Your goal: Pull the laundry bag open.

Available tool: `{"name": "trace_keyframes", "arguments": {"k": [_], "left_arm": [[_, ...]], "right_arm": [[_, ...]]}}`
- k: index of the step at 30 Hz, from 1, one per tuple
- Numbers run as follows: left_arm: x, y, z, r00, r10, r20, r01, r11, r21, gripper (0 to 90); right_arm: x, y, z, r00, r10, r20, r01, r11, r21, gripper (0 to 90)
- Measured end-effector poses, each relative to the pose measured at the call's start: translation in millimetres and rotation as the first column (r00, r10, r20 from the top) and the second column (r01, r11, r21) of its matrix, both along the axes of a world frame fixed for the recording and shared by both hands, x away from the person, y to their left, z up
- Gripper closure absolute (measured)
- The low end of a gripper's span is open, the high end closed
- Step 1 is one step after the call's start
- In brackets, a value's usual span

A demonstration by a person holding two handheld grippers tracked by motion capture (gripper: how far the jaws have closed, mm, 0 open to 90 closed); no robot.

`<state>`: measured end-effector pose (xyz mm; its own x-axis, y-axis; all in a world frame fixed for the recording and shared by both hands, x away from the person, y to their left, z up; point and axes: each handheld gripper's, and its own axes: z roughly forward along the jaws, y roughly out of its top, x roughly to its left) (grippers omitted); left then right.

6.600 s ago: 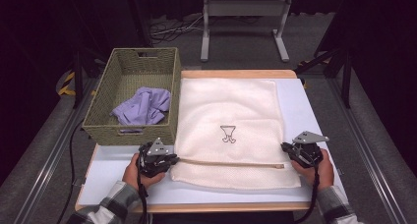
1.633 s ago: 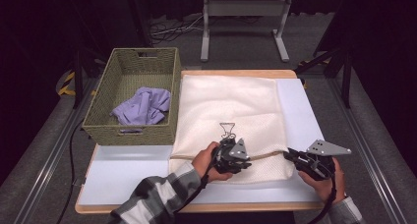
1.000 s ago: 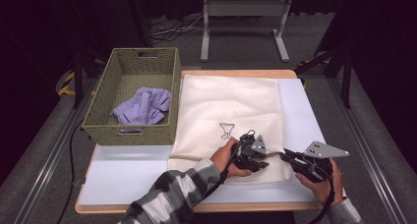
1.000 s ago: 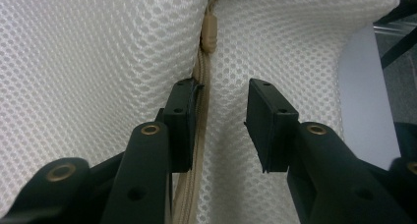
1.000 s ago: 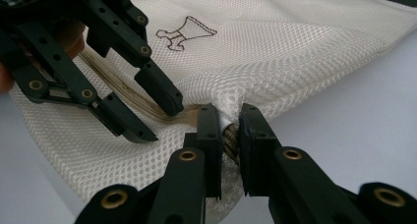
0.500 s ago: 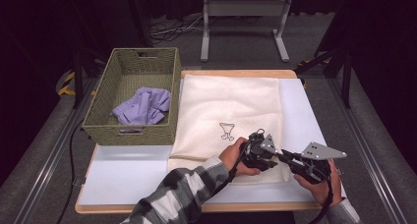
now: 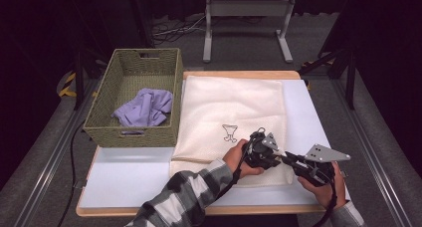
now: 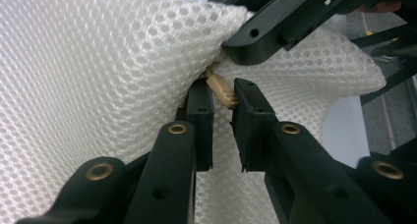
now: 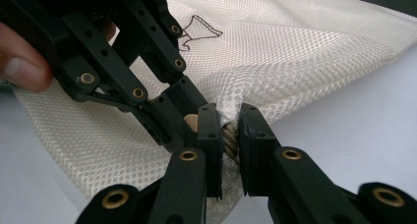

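We were zipping the mesh laundry bag point(image 7: 234, 117), which lay flat beside the basket point(image 7: 134, 100). Our left gripper point(image 8: 222, 97) pinched the tan zipper pull point(image 8: 221, 89); our right gripper point(image 9: 229, 128) clamped the bag's near-right hem — next, probably, one steady tug along the zipper, with the hem held taut.

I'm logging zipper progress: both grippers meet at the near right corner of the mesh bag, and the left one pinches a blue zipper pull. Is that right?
Not quite. The zipper pull between the fingers of the left gripper is tan, not blue, as the left gripper view shows. The rest holds: in the high view both grippers meet at the near right corner of the mesh bag, where the right gripper grips the bag's edge.
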<state>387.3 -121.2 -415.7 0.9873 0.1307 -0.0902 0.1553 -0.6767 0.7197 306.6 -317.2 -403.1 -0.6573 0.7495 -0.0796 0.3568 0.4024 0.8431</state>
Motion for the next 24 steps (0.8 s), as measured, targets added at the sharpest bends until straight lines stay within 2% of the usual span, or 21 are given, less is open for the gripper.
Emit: {"name": "trace_keyframes", "arguments": {"k": [2, 4, 6, 10, 12, 14, 17, 20, 24], "left_arm": [[1.7, 0.4, -1.0, 0.9999, 0.006, -0.014, -0.006, 0.9999, 0.008, 82.2], [1.1, -1.7, -1.8, 0.9999, 0.012, 0.006, -0.012, 0.9997, 0.023, 82.9], [1.0, -2.1, -1.8, 1.0, -0.003, 0.002, 0.003, 0.9999, 0.016, 79.5], [0.4, -5.1, -1.3, 0.9999, -0.009, 0.011, 0.009, 0.9994, 0.033, 74.0], [2.7, -5.1, -0.9, 1.0, -0.003, 0.004, 0.003, 0.9994, 0.033, 78.9], [3.6, -4.6, -1.0, 1.0, -0.007, -0.004, 0.007, 0.9996, 0.028, 79.5], [6.9, -2.5, -1.7, 0.999, 0.008, -0.045, -0.007, 0.9999, 0.013, 83.5], [8.3, -2.2, -1.7, 0.9988, 0.009, -0.049, -0.008, 0.9999, 0.009, 85.0], [3.6, -4.9, -1.6, 0.9996, 0.022, -0.02, -0.022, 0.9994, 0.027, 86.7]], "right_arm": [[-0.2, 0.9, 0.1, 1.0, 0.005, 0.0, -0.005, 1.0, -0.005, 81.6], [-0.1, 2.3, -0.6, 1.0, 0.007, -0.002, -0.007, 1.0, -0.012, 81.6], [0.2, 2.4, -1.6, 0.9999, 0.01, -0.004, -0.01, 1.0, -0.012, 81.6], [0.5, 2.9, -2.4, 0.9999, 0.009, -0.007, -0.01, 1.0, -0.015, 81.7], [0.4, 3.1, -2.4, 0.9999, 0.009, -0.008, -0.009, 1.0, -0.016, 81.7], [0.4, 3.1, -2.4, 0.9999, 0.011, -0.008, -0.011, 1.0, -0.012, 81.7], [0.3, 4.0, -2.6, 0.9999, 0.014, -0.008, -0.014, 1.0, -0.013, 81.7], [0.3, 4.2, -2.6, 0.9999, 0.015, -0.006, -0.015, 1.0, -0.014, 81.8], [0.2, 4.0, -3.6, 0.9999, 0.014, -0.008, -0.014, 1.0, -0.019, 81.9]]}}
